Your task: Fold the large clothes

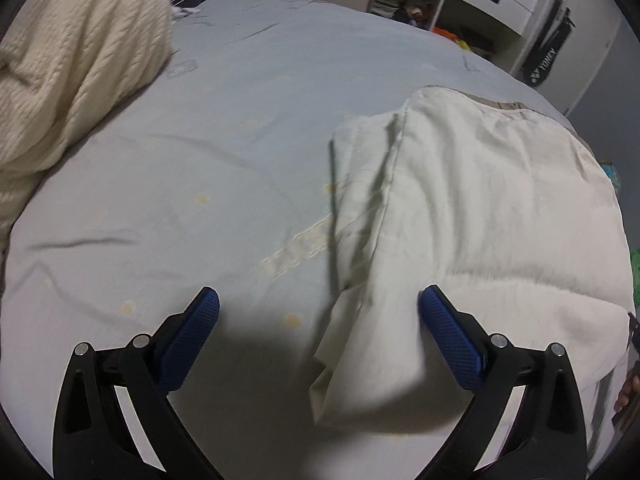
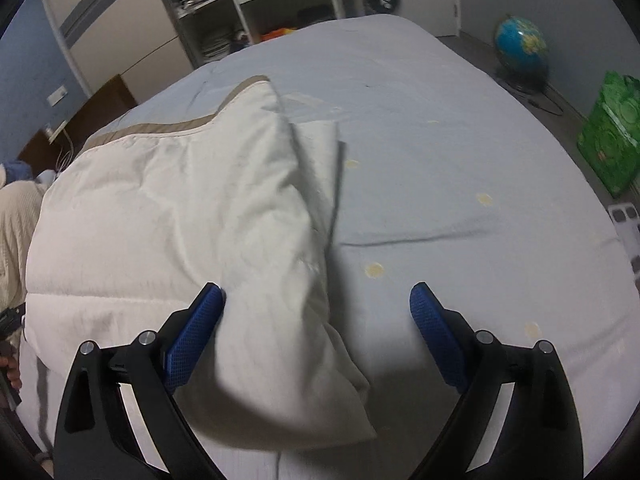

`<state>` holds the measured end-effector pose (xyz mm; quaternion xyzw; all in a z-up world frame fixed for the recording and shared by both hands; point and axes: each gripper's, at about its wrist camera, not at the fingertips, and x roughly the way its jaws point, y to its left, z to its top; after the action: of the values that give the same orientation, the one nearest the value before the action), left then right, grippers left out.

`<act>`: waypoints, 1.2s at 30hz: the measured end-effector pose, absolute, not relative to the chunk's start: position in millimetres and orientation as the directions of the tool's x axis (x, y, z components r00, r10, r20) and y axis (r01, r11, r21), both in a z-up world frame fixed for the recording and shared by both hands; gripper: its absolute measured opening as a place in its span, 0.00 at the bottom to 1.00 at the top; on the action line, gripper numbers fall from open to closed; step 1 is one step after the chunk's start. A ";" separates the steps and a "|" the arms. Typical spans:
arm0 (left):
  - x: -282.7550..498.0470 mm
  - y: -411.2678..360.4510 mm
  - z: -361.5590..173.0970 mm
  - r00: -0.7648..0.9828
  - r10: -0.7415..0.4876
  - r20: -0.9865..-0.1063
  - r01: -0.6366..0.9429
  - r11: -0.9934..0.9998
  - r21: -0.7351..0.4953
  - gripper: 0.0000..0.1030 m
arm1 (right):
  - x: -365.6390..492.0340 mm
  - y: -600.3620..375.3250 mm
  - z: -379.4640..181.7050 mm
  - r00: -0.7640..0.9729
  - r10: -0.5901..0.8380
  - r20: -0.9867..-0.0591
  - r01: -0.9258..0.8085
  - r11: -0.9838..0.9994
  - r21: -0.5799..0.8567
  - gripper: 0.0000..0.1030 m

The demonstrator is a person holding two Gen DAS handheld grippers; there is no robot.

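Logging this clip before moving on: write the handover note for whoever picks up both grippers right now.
Left gripper: open, holding nothing, above the white quilt's left edge.
Right gripper: open, holding nothing, above the quilt's right edge.
The quilt lies on the blue bedsheet, already folded over, with a tan border at the far end. A cream knit blanket is heaped at the bed's far left.
Left to do: probably more folds; none is under way.

Right tongs point(image 2: 316, 300) spread wide over white garment point(image 2: 180, 216) on bed point(image 2: 460, 152).
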<state>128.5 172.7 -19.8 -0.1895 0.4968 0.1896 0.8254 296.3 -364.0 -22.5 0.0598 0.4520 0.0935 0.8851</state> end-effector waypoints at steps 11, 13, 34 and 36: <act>45.2 103.9 12.6 0.554 0.049 -0.831 -0.363 0.912 -0.188 0.93 | 216.4 -388.3 -0.9 0.576 0.258 -0.776 -0.129 0.966 0.225 0.88; 33.0 90.4 14.7 0.565 0.039 -0.824 -0.338 0.922 -0.188 0.93 | 200.6 -388.9 4.6 0.585 0.262 -0.768 -0.140 0.965 0.223 0.88; -21.3 6.4 42.0 0.676 0.031 -0.736 -0.168 0.979 -0.113 0.94 | 74.8 -337.7 41.1 0.628 0.383 -0.677 -0.387 0.909 0.155 0.89; -26.1 3.5 43.1 0.686 0.039 -0.727 -0.178 0.977 -0.115 0.94 | 66.0 -330.1 45.4 0.636 0.400 -0.660 -0.419 0.897 0.139 0.89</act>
<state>-26.1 3.5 43.1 -0.0885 0.3918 0.0594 0.9139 66.0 -330.1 45.4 -0.0135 0.3615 0.2264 0.9044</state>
